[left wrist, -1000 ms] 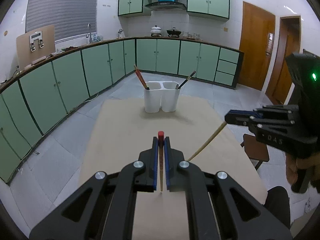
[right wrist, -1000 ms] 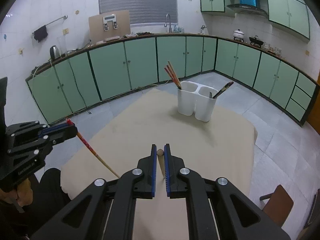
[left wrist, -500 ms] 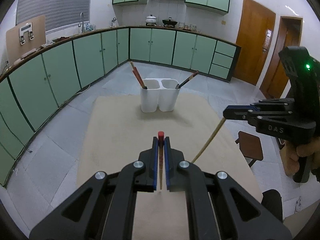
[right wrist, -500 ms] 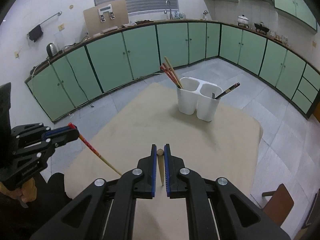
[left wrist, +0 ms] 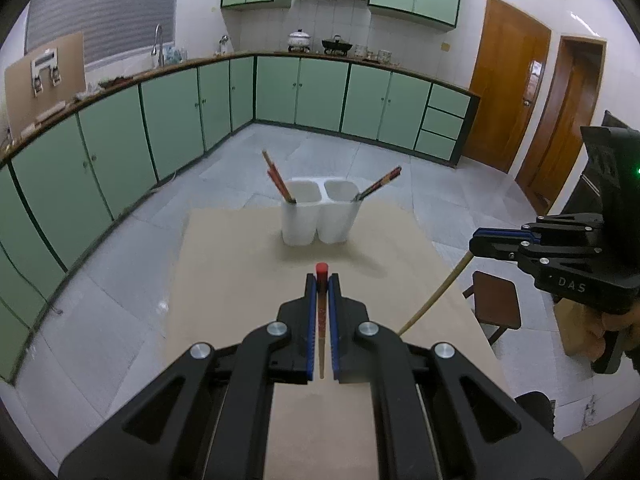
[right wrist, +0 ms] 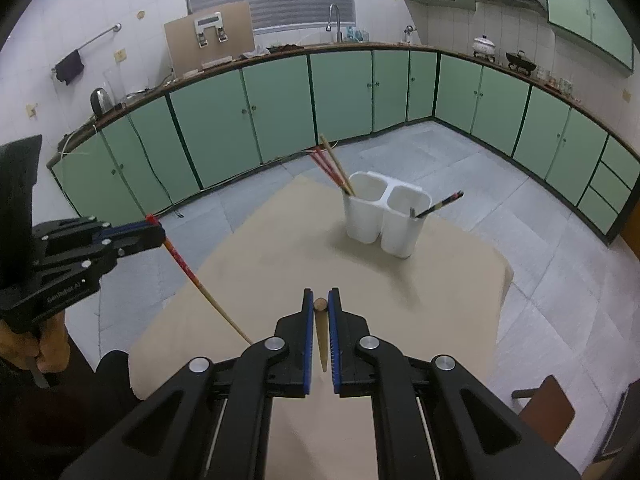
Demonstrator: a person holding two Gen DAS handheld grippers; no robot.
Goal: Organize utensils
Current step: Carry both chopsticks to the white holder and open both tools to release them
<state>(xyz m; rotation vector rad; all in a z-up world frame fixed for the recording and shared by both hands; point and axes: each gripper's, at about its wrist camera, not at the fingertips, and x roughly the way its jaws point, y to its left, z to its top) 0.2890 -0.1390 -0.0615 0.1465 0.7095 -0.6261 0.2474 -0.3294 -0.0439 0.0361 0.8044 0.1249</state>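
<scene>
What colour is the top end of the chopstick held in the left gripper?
Red; the chopstick shows its red end best in the left wrist view.

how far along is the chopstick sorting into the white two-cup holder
Partly done. The white two-compartment plastic holder already has reddish and wooden chopsticks in one cup and a dark patterned one in the other. The left gripper is shut on a red-tipped chopstick, the right gripper on a plain wooden chopstick. Both remain to be dropped in.
</scene>
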